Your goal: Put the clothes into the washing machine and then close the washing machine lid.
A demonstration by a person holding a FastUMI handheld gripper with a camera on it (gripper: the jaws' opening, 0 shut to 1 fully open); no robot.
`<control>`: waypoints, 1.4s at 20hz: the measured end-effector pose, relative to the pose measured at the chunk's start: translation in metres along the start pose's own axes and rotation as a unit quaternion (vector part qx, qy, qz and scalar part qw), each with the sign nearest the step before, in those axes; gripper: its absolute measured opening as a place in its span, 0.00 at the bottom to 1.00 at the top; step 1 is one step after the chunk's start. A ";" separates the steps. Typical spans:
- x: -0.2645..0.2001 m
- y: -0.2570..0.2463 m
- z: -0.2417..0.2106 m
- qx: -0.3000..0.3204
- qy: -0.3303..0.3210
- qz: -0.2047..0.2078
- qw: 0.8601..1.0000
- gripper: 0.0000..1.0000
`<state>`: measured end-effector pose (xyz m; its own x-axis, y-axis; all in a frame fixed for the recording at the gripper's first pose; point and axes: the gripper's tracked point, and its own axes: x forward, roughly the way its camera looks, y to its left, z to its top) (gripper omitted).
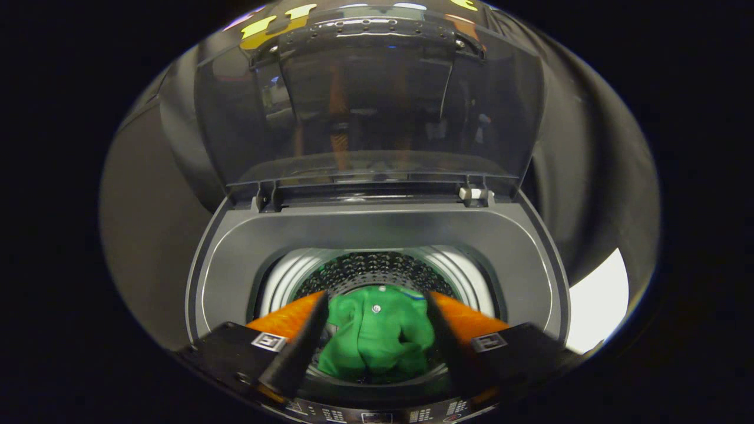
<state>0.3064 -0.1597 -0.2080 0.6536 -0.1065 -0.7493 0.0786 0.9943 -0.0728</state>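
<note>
Green garment (377,338) sits bunched in the mouth of the drum (377,272), between your two fingers and lower than them; a small pale button shows on its upper part. Whether it has fully dropped or is resting high on the drum's rim, you cannot tell from here.

Gripper (377,306): fingers spread wide, one either side of the cloth, neither pressing on it. Released, holding nothing.

Washing machine (235,265): top opening grey, perforated drum wall visible beyond the garment. Lid (377,100), smoked and see-through, stands upright on its hinges (474,193) at the back of the opening, well beyond the fingers. Not yet closed.

Risks, as judged:
- Cloth may be heaped up; a fold left over the rim would get caught when you bring the lid down. Check it lies below the opening first.
- Fingers sit close to the fabric; pulling back carelessly could snag it and lift it out again.
- The lid is glossy and see-through, its edge hard to read; a push near the hinges would give poor leverage, and letting go early could let it slam.

Writing: control panel (377,415) just under the fingers carries small marks, too small to read. No brand legible. Square coded markers on the gripper body, not readable text.
</note>
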 end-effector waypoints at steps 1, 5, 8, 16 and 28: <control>-0.003 0.002 -0.001 0.000 0.000 0.004 1.000 0.69; -0.012 0.004 0.002 -0.004 -0.004 0.005 1.000 0.96; -0.029 0.011 0.020 -0.001 -0.022 0.018 1.000 0.96; -0.134 0.035 0.147 -0.025 -0.145 0.062 0.987 0.96; -0.151 0.025 0.281 0.020 -0.256 0.077 0.963 0.97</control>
<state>0.4208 -0.1220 0.0880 0.9447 0.0406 -0.3255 -0.0269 0.9986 0.0464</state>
